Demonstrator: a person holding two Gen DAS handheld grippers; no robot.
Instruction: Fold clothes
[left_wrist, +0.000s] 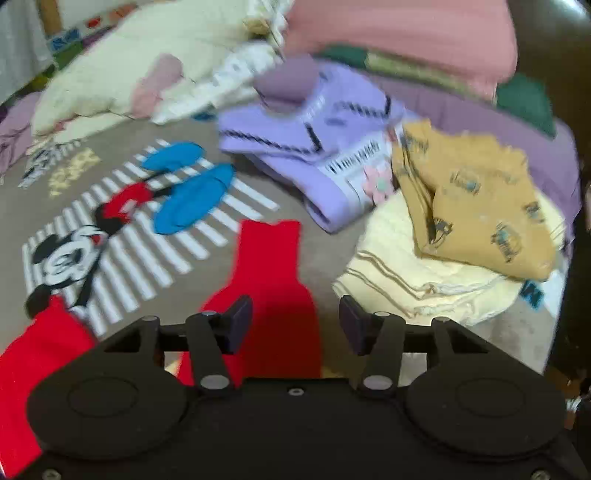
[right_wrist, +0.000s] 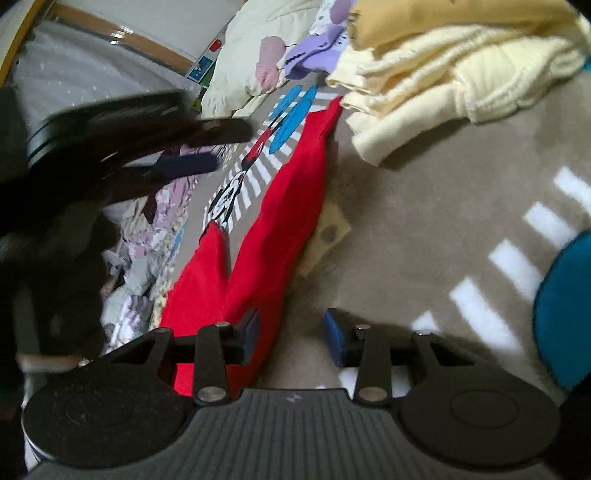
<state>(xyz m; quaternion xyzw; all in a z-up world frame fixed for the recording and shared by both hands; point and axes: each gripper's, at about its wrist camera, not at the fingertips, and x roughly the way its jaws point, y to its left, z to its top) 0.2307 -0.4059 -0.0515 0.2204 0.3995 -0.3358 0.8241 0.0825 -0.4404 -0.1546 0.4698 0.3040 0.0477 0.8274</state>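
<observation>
Red trousers (left_wrist: 269, 280) lie flat on the grey cartoon-print blanket (left_wrist: 280, 192), legs pointing away; they also show in the right wrist view (right_wrist: 280, 218). My left gripper (left_wrist: 295, 323) is open and empty, hovering over the near part of one red leg. My right gripper (right_wrist: 290, 334) is open and empty, at the right edge of the red trousers, above the blanket (right_wrist: 424, 236). The left gripper appears blurred at the left of the right wrist view (right_wrist: 184, 147).
A folded pile stands at the right: a mustard garment (left_wrist: 476, 199) on cream knitwear (left_wrist: 417, 273), a lilac sweater (left_wrist: 314, 147) beside it. Cream bedding (left_wrist: 147, 70) and a pink blanket (left_wrist: 406, 37) lie behind. More loose clothes lie at the left (right_wrist: 147, 258).
</observation>
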